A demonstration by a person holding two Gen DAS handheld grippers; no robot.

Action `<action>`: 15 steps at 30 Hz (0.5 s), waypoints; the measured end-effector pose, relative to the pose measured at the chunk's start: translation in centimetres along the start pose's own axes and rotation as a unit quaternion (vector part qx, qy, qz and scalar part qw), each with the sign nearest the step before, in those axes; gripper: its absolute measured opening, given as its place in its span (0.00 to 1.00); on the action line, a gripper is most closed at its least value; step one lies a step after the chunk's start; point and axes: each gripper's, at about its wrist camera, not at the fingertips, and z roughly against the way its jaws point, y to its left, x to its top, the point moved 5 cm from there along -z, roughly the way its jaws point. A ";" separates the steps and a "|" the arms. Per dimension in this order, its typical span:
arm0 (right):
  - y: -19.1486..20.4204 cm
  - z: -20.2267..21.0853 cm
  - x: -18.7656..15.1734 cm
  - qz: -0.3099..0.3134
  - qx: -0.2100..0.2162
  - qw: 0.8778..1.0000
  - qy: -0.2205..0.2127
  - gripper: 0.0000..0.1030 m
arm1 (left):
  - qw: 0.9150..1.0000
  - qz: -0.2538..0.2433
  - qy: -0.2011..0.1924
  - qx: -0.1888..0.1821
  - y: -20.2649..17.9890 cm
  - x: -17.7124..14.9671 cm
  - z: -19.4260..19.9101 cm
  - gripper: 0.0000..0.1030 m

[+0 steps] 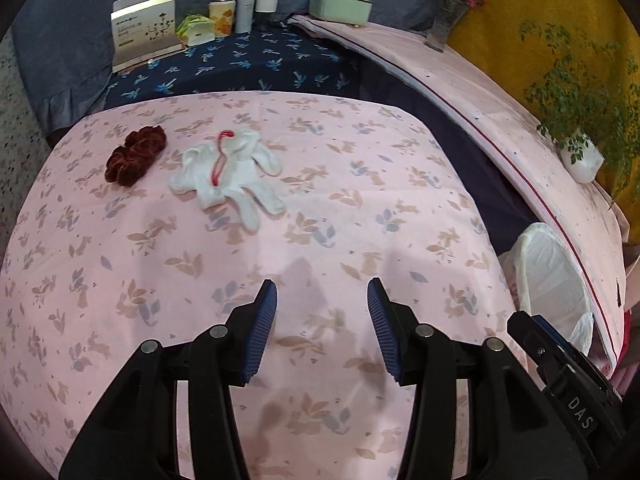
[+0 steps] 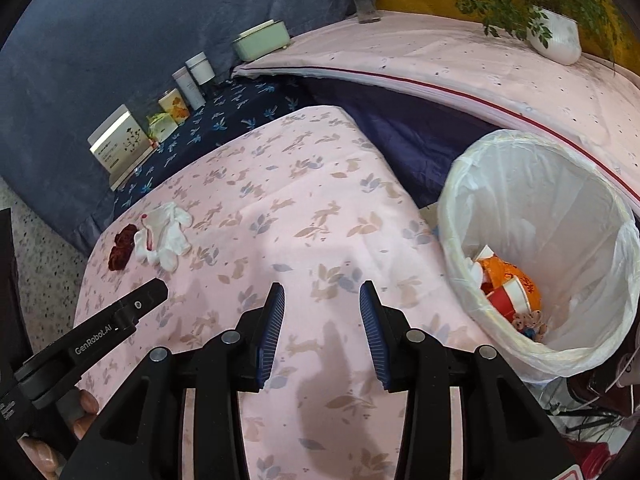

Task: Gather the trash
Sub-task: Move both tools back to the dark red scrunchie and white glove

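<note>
Nearest the lens: blue ribbed pads of the left gripper (image 1: 322, 320), parted with nothing between them, hovering over the pink leaf-printed bedcover (image 1: 360, 208). Same with the right gripper (image 2: 322, 324): spread, empty, angled down at the cover just beside the bin.

Farther up the cover, well apart from both tools, lay a crumpled white glove (image 1: 230, 178) with a red-and-white strip across it, and touching or nearly touching its side a dark red scrunchie (image 1: 134, 156). Judged the remaining candidates for collection, though whether the scrunchie counted as trash could not be told. To the right of the bed stood the white-lined bin (image 2: 472, 184), already holding a red paper cup (image 2: 508, 300), orange wrapping and a small toy bear.

Beyond, on the dark blue floral cloth: a booklet (image 1: 144, 26), tins and bottles, a green box; also a potted plant (image 1: 582, 156) on the pale side surface.

Risks, as judged: limp glove fabric slipping or trailing from a shallow pinch; bedcover gathered up along with it; scrunchie dragged along by mistake; a drop short of the bin's rim during the long carry across.
</note>
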 end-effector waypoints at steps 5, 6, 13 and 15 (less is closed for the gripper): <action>4.0 -1.4 -0.4 0.033 0.008 0.999 0.013 0.38 | 0.999 0.036 -0.003 0.013 4.3 0.5 0.1 0.44; 4.8 -1.7 -0.5 0.040 0.009 0.999 0.015 0.38 | 0.999 0.041 -0.003 0.017 5.1 0.6 0.0 0.44; 10.3 -4.2 -1.0 0.078 0.027 0.996 0.035 0.38 | 0.995 0.083 -0.009 0.046 11.5 1.5 0.0 0.48; 11.8 -4.9 -1.0 0.088 0.031 0.995 0.040 0.38 | 0.994 0.094 -0.010 0.051 13.2 1.8 -0.1 0.48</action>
